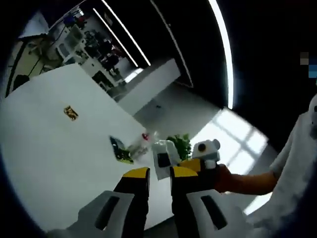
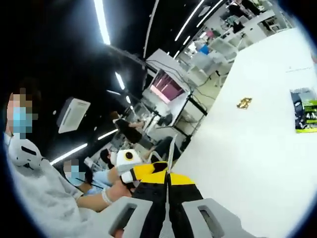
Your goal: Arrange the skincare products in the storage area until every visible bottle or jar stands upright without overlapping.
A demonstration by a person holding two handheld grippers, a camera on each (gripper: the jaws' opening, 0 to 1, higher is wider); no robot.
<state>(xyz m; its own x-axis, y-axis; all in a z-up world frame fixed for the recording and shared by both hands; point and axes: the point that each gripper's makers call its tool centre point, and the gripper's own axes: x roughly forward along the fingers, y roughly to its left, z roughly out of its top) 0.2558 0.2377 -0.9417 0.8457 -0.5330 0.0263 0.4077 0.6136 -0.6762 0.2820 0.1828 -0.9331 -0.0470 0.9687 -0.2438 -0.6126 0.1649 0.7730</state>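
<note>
White table (image 1: 54, 144) tilted across the left gripper view, wide and mostly bare; same table (image 2: 257, 148) sloping along the right side of the right gripper view. Behind it a dim room with long ceiling lights, shelves and desks far off. Person in a pale sleeve (image 1: 297, 163) at the right edge of the left gripper view, hand (image 1: 225, 177) wrapped around the other tool.

Left gripper (image 1: 159, 174) low in its own view, yellow-tipped jaws standing apart with a clear gap, nothing between them. Right gripper (image 2: 167, 176) low in its view, yellow tips pressed together, gripping nothing visible; same right gripper (image 1: 200, 158) seen from the left gripper view, close beside the items.

Skincare items clustered near the table's far edge, just past the left jaws: white jar (image 1: 165, 157), small clear bottle with a red cap (image 1: 139, 144) lying tilted, dark packet with green print (image 1: 120, 150) flat on the table, green leafy thing (image 1: 179, 144) behind. Packet (image 2: 304, 110) at the right edge of the right gripper view. Small yellow-and-black tag (image 1: 71, 113) alone mid-table, well apart from the cluster; same tag (image 2: 243, 103).
</note>
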